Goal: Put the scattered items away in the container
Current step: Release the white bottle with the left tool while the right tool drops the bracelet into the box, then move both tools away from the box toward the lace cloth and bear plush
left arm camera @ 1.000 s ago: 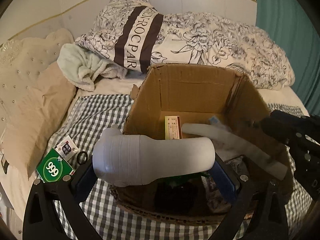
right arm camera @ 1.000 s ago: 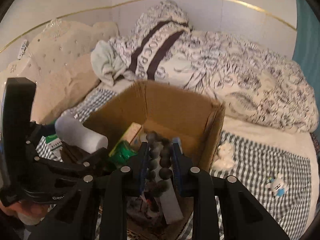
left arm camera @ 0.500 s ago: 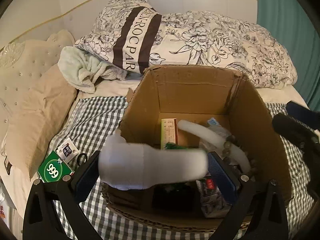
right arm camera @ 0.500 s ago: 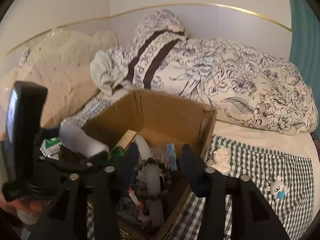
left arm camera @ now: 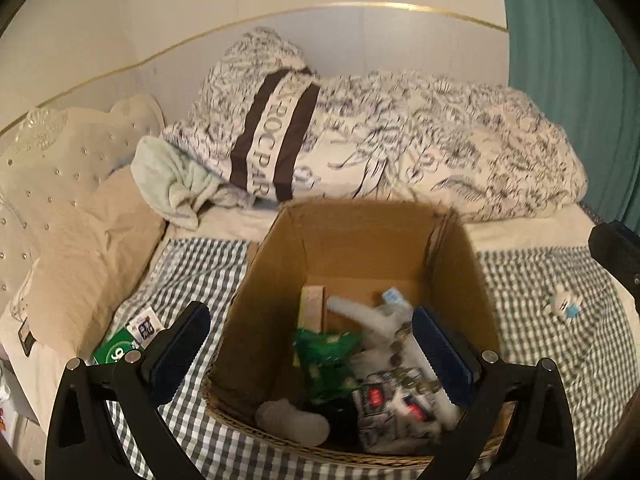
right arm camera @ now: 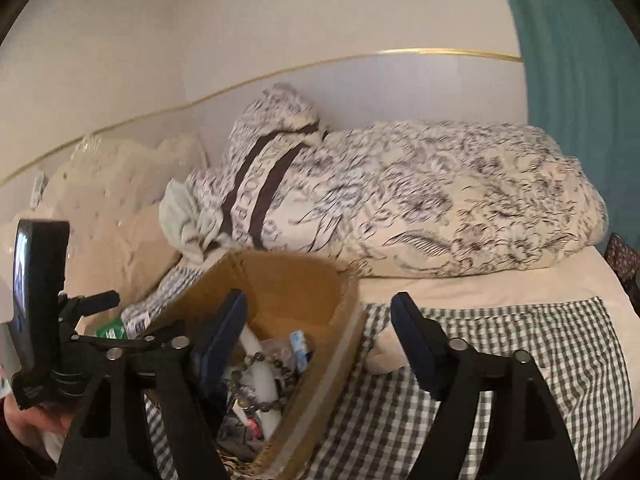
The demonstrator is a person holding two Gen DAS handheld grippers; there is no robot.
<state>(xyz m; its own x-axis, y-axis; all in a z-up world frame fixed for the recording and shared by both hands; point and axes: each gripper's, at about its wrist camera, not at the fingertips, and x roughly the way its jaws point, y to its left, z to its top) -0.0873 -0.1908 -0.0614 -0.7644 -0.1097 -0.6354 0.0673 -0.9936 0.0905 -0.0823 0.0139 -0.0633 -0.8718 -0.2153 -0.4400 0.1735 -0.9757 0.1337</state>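
Observation:
An open cardboard box [left arm camera: 360, 240] stands on the checked blanket; it also shows in the right wrist view [right arm camera: 344, 312]. Inside lie a grey sock [left arm camera: 292, 422], a green packet [left arm camera: 328, 356], a white tube [left arm camera: 360, 314] with a bead bracelet [left arm camera: 404, 356] round it, and small packets. My left gripper [left arm camera: 312, 344] is open and empty over the box's near side. My right gripper [right arm camera: 320, 340] is open and empty, straddling the box's right wall. A green box [left arm camera: 116, 350] and a small sachet [left arm camera: 146, 326] lie left of the box. A small white toy [left arm camera: 564, 304] lies to the right.
A floral duvet [left arm camera: 440, 152] and striped pillow [left arm camera: 272, 136] are piled behind the box. A mint towel [left arm camera: 172, 184] and beige pillows [left arm camera: 92, 240] lie at the left. A teal curtain [left arm camera: 568, 60] hangs at the right. A pale crumpled item [right arm camera: 384, 354] lies right of the box.
My left gripper opened and let the grey sock drop into the box. My right gripper opened, left the tube and bracelet in the box, and drew back to the right.

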